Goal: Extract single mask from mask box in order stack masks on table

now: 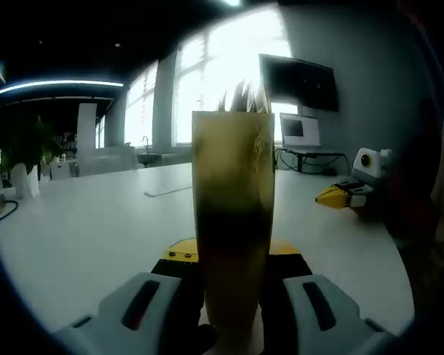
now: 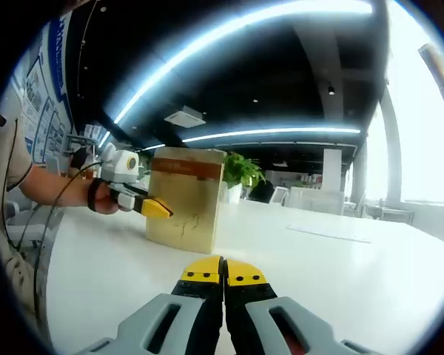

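Observation:
The mask box (image 1: 233, 177), a tall tan carton, stands upright on the white table (image 1: 96, 229). My left gripper (image 1: 231, 251) is shut on its lower part, one yellow-tipped jaw on each side. Pale edges (image 1: 244, 96) poke out of the box's top. In the right gripper view the same mask box (image 2: 185, 200) stands ahead to the left, with the left gripper (image 2: 144, 201) on it, held by a person's hand (image 2: 74, 194). My right gripper (image 2: 223, 271) is shut on nothing, low over the table (image 2: 340, 274) and short of the box. It also lies on the table as the right gripper (image 1: 344, 196).
A dark screen (image 1: 300, 81) hangs on the far wall above a small monitor (image 1: 300, 132). A cable (image 1: 166, 192) lies on the table behind the box. A potted plant (image 1: 22, 151) stands at the far left; the plant (image 2: 240, 171) rises behind the box. A person's body (image 1: 429, 222) stands at the right.

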Motion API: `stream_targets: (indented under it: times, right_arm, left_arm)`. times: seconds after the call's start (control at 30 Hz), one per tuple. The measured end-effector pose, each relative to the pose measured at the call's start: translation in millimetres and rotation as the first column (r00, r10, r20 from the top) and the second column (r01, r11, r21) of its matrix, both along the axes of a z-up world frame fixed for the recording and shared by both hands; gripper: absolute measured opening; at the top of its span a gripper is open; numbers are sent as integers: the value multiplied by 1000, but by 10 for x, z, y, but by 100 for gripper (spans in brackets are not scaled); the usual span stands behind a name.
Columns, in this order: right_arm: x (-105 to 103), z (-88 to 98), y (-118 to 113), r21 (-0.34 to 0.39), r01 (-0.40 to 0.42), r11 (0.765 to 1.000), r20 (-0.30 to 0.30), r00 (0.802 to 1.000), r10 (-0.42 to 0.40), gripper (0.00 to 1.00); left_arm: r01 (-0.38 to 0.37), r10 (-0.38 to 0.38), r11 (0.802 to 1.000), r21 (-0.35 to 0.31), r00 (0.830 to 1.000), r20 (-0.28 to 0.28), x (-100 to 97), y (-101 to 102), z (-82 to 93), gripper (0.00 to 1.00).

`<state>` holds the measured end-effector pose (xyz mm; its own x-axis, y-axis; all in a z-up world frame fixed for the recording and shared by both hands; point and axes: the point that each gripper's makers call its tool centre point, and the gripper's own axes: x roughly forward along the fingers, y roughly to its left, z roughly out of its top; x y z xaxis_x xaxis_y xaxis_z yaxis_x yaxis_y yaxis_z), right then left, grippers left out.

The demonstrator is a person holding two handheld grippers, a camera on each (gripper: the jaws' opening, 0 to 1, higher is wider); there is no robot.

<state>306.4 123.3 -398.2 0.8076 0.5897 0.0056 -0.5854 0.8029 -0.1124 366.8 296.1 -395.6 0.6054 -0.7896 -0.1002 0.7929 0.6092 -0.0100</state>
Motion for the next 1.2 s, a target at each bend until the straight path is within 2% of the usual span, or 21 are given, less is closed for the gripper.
stream_targets:
  times: [0.1, 0.37, 0.43, 0.6, 0.73, 0.8, 0.93, 1.0, 1.03, 1.13, 1.2]
  right_arm:
    - [9, 31, -6, -4, 6, 1000, 20, 1000, -6, 0]
    - [27, -12, -23, -24, 25, 999, 11, 1000, -25, 0]
    - [30, 12, -36, -28, 34, 999, 27, 999, -33, 0]
    - [34, 52, -72, -3, 57, 998, 36, 998, -56, 0]
    - [25, 28, -26, -16, 32, 999, 41, 999, -31, 0]
    - [23, -45, -3, -32, 15, 999, -8, 1000, -15, 0]
    - [-19, -28, 54, -43, -17, 999, 11, 1000, 18, 0]
    - [-9, -34, 63, -43, -29, 999, -1, 1000, 29, 0]
    - [12, -31, 48, -31, -17, 999, -32, 999, 16, 0]
    - [-45, 50, 110, -17, -46, 999, 13, 999, 47, 0]
    - [-56, -5, 131, -44, -56, 997, 15, 998, 57, 0]
  left_arm:
    - [-19, 19, 1000, 7, 1000, 2, -76, 13, -1, 18]
    - [-72, 72, 997, -1, 997, 6, -234, 123, 2, 18]
    - [-76, 76, 997, -1, 997, 10, -266, 154, 3, 18]
    - [-92, 92, 996, -1, 996, 18, -366, 236, 10, 18]
    - [-114, 114, 993, -5, 993, 23, -419, 297, 16, 19]
    - [-125, 126, 992, -13, 992, 23, -426, 317, 14, 19]
    - [-129, 129, 991, -20, 991, 21, -470, 343, 18, 19]
    - [-130, 131, 991, -21, 991, 21, -503, 358, 21, 19]
    - [-132, 132, 991, -20, 991, 23, -516, 374, 20, 19]
    - [-138, 139, 990, -21, 990, 27, -543, 401, 20, 19]
    - [-141, 142, 989, -41, 989, 36, -564, 408, 27, 19]
